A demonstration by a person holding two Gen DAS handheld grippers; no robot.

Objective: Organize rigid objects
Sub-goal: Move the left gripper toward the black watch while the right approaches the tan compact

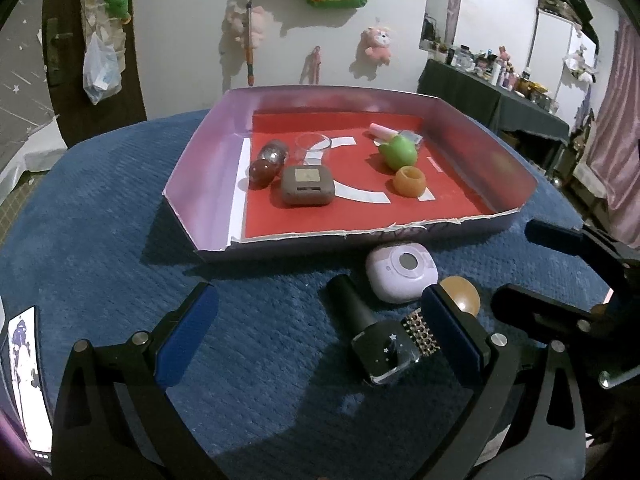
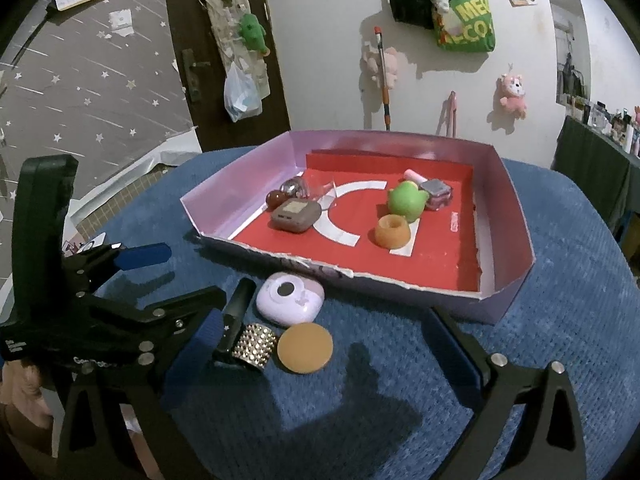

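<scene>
With both the left gripper (image 1: 316,316) and the right gripper (image 2: 324,344) spread wide and holding nothing, the black bottle (image 1: 370,336) lay on the blue cloth (image 1: 120,240) just outside the tray (image 1: 400,236), apparently next for pickup, needing the left jaws to close around it.

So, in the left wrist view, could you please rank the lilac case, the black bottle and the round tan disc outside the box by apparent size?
1. Black bottle
2. Lilac case, looking close in size to the bottle, which lies nearer the camera, so their order is unsure
3. Tan disc, partly hidden behind a blue finger
</scene>
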